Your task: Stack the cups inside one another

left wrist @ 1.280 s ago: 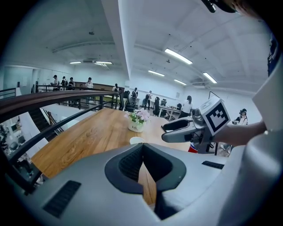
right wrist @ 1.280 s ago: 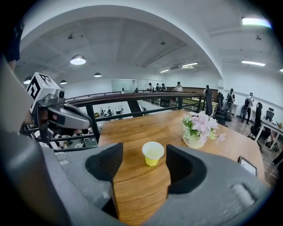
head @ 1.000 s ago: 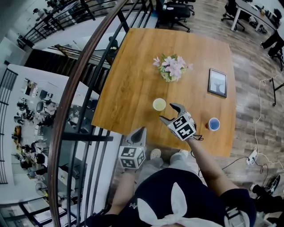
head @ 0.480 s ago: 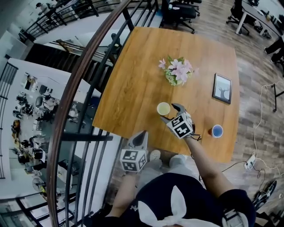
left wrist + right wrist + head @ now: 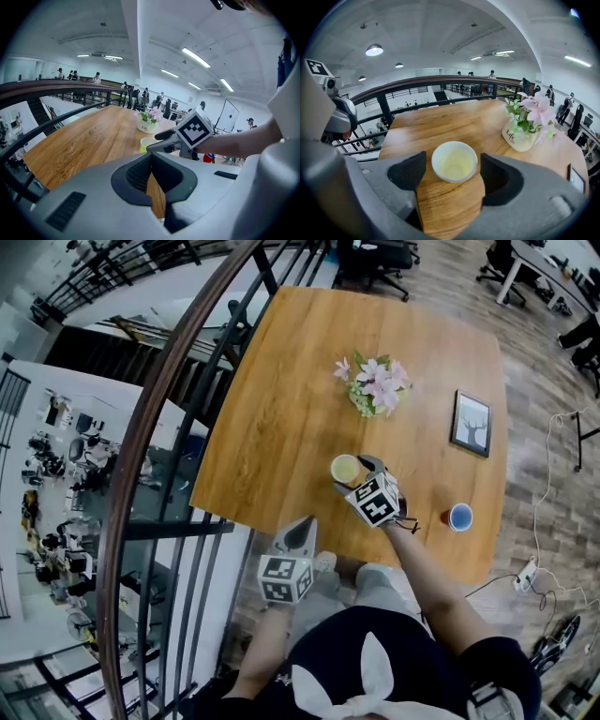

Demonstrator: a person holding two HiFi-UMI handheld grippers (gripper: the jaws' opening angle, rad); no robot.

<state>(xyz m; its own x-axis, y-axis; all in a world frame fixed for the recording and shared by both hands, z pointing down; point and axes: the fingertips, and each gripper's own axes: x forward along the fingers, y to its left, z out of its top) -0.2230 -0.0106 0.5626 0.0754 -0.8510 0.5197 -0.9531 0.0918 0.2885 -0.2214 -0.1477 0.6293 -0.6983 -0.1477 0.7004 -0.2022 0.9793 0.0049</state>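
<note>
We are counting two cups on the wooden table (image 5: 281, 409). A pale yellow-green cup (image 5: 454, 161) is standing upright and empty near the near edge, and a blue cup (image 5: 459, 517) is by the near right corner. One flower pot (image 5: 520, 138) is showing "Life". The right gripper (image 5: 360, 476) is flanking the yellow-green cup, its jaws just opened wide and not touching it. The left gripper (image 5: 300, 529) is hanging beyond the near edge, jaws together and empty.
</note>
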